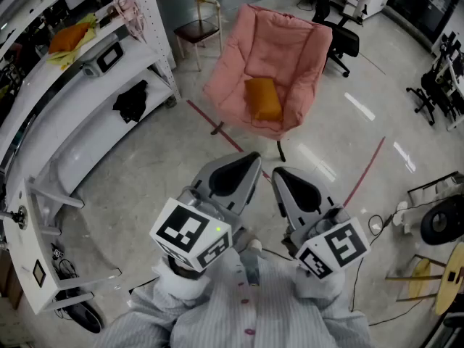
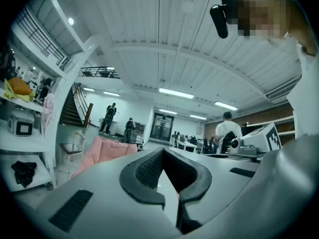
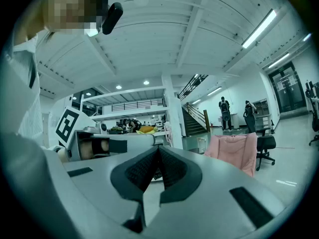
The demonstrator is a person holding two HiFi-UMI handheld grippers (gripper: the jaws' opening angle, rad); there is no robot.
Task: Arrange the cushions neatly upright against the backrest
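A large open laboratory or workshop hall was shown: a polished grey floor (image 1: pixel 145 172) marked with red tape lines (image 1: pixel 366 171), white metal shelving (image 1: pixel 72 129), a black office chair on castors (image 1: pixel 342 46), a staircase (image 3: pixel 193 116) leading to a railed mezzanine (image 3: pixel 127 105), and long strip lights (image 2: pixel 174 93) under a ribbed white ceiling (image 2: pixel 149 24).

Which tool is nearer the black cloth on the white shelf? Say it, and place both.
Left. The left tool, shut, is below-right of the black cloth in the head view; the right tool, shut, sits farther right.
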